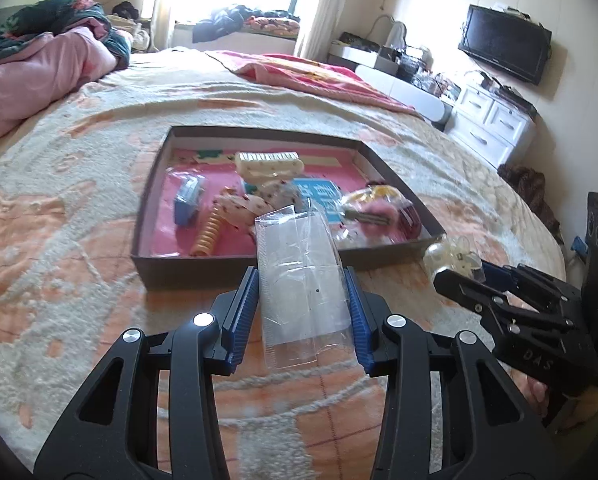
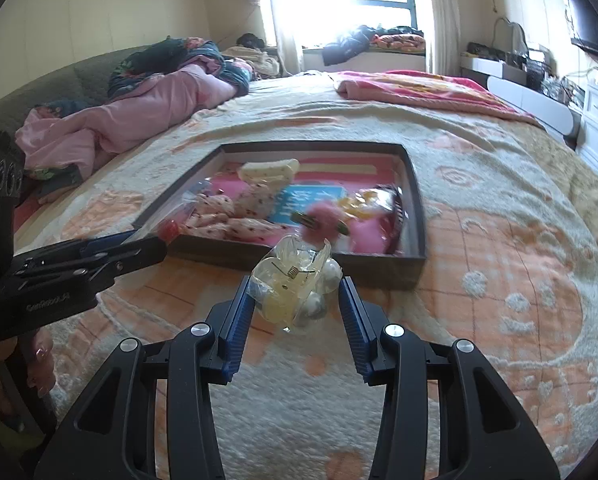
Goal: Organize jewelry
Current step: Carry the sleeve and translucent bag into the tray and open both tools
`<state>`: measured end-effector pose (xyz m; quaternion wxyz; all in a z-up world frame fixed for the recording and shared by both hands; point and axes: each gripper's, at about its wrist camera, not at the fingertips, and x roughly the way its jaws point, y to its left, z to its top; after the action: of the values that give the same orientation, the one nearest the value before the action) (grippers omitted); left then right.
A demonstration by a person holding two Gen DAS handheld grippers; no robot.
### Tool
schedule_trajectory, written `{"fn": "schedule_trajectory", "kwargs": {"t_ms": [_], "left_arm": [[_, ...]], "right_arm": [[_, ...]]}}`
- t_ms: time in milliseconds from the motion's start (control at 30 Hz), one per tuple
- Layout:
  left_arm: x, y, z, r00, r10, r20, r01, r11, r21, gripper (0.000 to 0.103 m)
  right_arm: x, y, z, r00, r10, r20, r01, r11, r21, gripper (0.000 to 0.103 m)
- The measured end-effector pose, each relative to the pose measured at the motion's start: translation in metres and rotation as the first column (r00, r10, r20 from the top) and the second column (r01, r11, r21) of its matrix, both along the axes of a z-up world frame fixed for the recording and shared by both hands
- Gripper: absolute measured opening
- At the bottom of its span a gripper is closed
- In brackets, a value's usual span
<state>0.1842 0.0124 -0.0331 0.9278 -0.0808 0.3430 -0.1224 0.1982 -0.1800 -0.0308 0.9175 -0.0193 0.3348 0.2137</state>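
My left gripper [image 1: 302, 280] is shut on a clear plastic bag [image 1: 299, 276] and holds it just in front of the dark shallow box [image 1: 187, 270] on the bed. My right gripper [image 2: 295, 290] is shut on a clear yellowish hair claw clip with pearls [image 2: 295, 288], just short of the box's near wall [image 2: 339, 266]. The clip also shows in the left wrist view [image 1: 455, 258], right of the bag. The box holds several hair accessories: an orange spiral clip [image 1: 207, 236], a blue clip [image 1: 187, 200], a cream claw clip [image 1: 269, 162], a dotted bow [image 2: 235, 212] and a pink fluffy clip [image 2: 323, 220].
The box lies on a cream and orange blanket [image 1: 79, 280] over the bed. Pink bedding [image 1: 31, 76] is piled at the far left, a pink blanket [image 1: 299, 72] at the far side. White drawers [image 1: 495, 128] and a TV [image 1: 503, 44] stand to the right.
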Motion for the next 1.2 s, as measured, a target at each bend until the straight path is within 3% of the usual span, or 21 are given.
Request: {"fn": "schedule_trajectory", "kwargs": {"t_ms": [600, 1200], "left_arm": [[0.022, 0.039, 0.014, 0.995, 0.089, 0.044, -0.088, 0.996, -0.025, 0.034], [0.054, 0.036, 0.014, 0.995, 0.088, 0.044, -0.088, 0.996, 0.001, 0.034]], "right_arm": [[0.021, 0.034, 0.01, 0.999, 0.007, 0.031, -0.007, 1.0, -0.029, 0.041], [0.061, 0.039, 0.009, 0.998, -0.049, 0.041, 0.051, 0.997, -0.062, 0.041]]}}
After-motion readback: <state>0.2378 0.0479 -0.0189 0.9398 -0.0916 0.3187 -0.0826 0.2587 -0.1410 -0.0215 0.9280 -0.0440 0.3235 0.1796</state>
